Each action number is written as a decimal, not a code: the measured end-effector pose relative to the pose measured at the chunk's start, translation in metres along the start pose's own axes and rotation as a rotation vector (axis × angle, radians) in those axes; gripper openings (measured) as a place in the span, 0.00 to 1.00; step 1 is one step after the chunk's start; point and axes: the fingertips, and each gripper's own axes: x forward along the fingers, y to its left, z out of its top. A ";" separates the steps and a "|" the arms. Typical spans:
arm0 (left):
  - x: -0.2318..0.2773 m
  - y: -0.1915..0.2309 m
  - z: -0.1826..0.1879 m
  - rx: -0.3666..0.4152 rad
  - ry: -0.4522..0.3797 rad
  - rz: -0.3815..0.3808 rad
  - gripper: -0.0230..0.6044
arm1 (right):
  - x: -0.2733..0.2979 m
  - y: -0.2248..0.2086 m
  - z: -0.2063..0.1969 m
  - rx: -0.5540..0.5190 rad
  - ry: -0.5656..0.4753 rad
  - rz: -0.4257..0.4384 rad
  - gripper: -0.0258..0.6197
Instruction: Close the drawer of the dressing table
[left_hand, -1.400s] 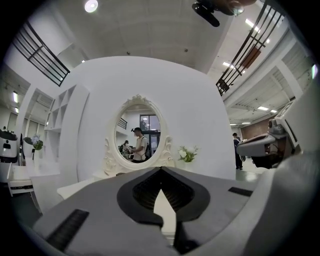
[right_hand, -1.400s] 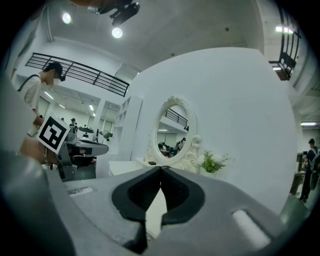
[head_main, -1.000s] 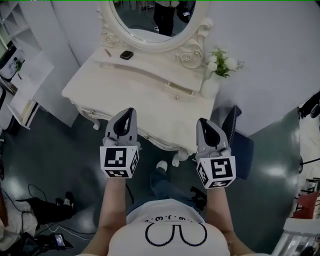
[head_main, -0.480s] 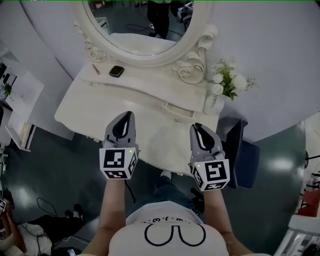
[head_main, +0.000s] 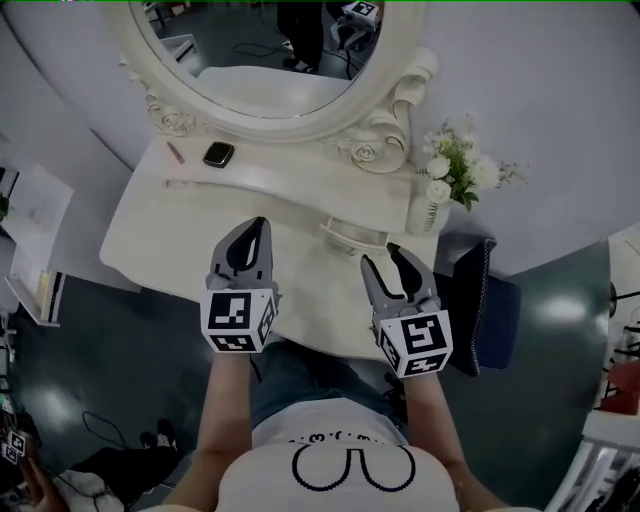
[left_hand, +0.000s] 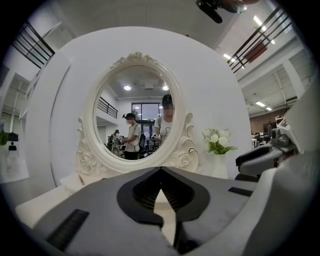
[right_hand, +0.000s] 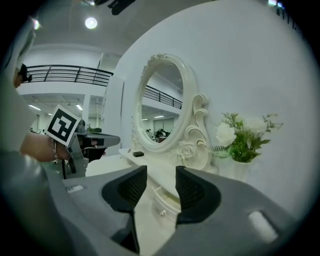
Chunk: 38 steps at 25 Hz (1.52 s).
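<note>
my right gripper (head_main: 382, 256) jaws opening, pinched a sec ago, nothing between, drawer (head_main: 352, 233) just ahead poking out, left gripper (head_main: 258, 222) tips together, both now further over the dressing table (head_main: 150, 235)

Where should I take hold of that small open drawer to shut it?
Probably the small knob on the drawer front, approached head-on from the person's side: the drawer juts toward them, and the right gripper, jaws opening and empty, faces it.

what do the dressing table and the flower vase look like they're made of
Dressing table: probably painted wood, cream with a soft sheen; carved roses on the mirror frame could be moulded resin. Vase: white, opaque, likely ceramic; too small to be sure.
</note>
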 end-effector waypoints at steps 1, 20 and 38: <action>0.004 0.002 -0.002 -0.001 0.003 -0.011 0.03 | 0.002 -0.002 -0.002 0.005 0.006 -0.016 0.30; 0.072 0.033 -0.040 0.008 0.104 -0.338 0.03 | 0.044 0.005 -0.055 0.157 0.156 -0.358 0.30; 0.097 0.026 -0.111 -0.008 0.232 -0.480 0.03 | 0.097 0.001 -0.169 0.338 0.360 -0.435 0.29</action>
